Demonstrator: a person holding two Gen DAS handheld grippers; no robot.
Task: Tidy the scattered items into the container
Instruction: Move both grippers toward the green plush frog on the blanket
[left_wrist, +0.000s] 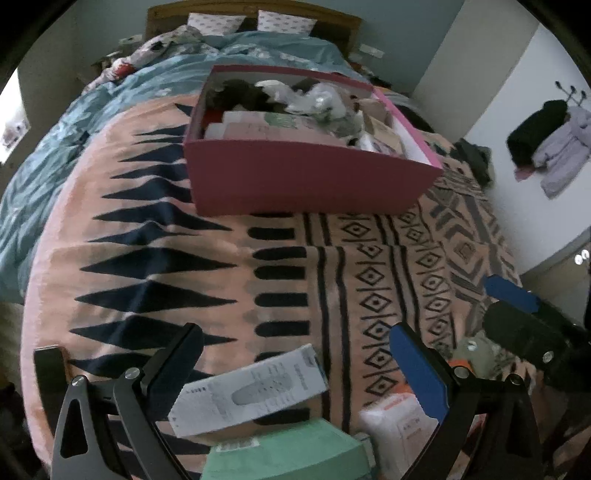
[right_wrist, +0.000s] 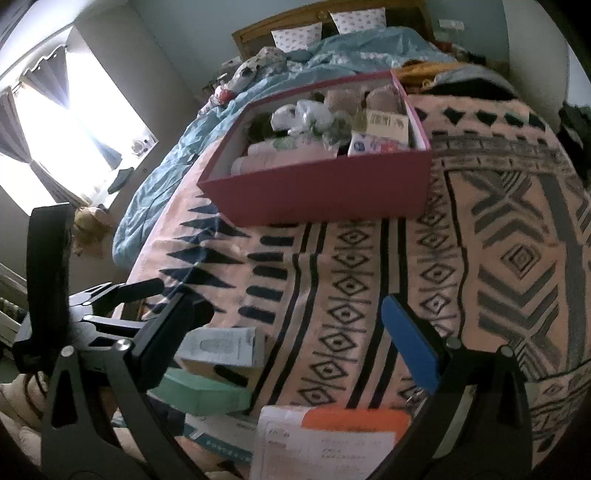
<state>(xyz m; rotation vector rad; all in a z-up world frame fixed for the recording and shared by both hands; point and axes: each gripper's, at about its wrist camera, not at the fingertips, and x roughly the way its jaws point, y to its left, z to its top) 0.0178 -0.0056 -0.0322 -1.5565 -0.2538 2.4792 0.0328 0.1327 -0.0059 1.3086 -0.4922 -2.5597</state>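
A pink patterned blanket (left_wrist: 155, 236) covers the bed beside a rumpled blue duvet (left_wrist: 55, 155). 2 pillows (left_wrist: 284, 21) lean on the wooden headboard (left_wrist: 162, 18). Coats (left_wrist: 554, 147) hang on the wall.

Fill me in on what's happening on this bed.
A person holds a gripper in each hand and is tidying loose items into the pink box, which sits on the patterned blanket and is already nearly full. Both the left gripper and the right gripper are open and hold nothing. A white carton, a green box and an orange-and-white packet lie near the bed's edge.
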